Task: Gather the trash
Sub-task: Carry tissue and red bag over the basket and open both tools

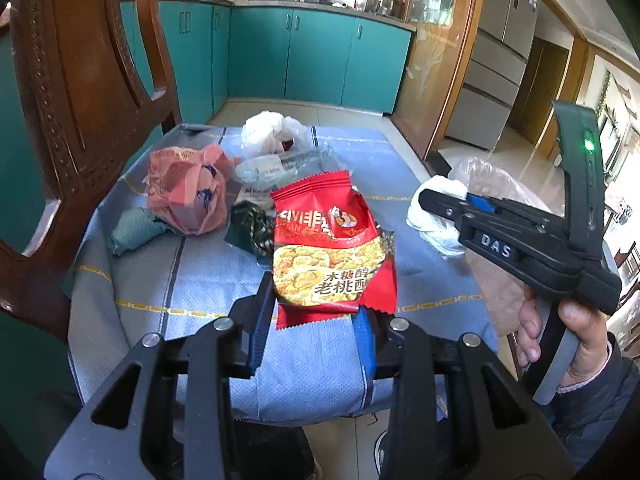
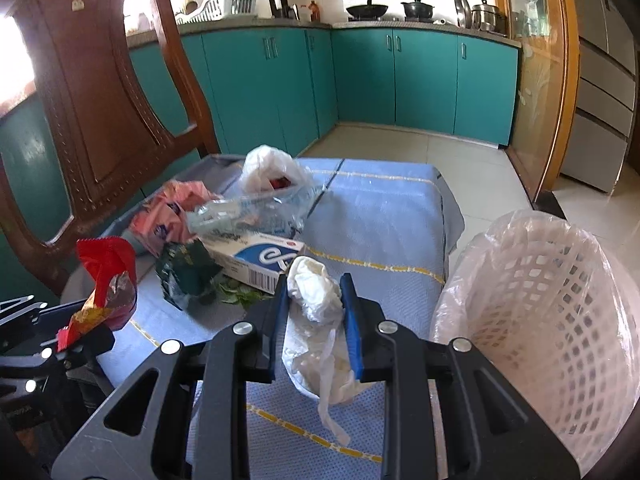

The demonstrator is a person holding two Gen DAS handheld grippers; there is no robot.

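Trash on blue cloth [image 2: 380, 208]: your right gripper [image 2: 314, 312] clamps white tissue wad [image 2: 316, 288], your left gripper [image 1: 310, 316] clamps red snack packet [image 1: 328, 248]. Lined white basket [image 2: 552, 300] beside, inside hidden. Teal cabinets [image 2: 424, 80] behind.

The left gripper [image 1: 316, 312] tilts downward, its jaws clamped on a wrapper [image 1: 332, 248]. The right gripper [image 2: 316, 312], gripped by a hand [image 1: 568, 340], pinches a tissue [image 2: 316, 292].

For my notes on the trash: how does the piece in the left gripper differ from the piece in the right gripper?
The left gripper holds a red snack wrapper, printed and glossy; the right gripper holds a white tissue, plain and crumpled. The wrapper stands up fairly flat, while the tissue hangs down limp. Both are clamped between blue pads above the blue cloth.
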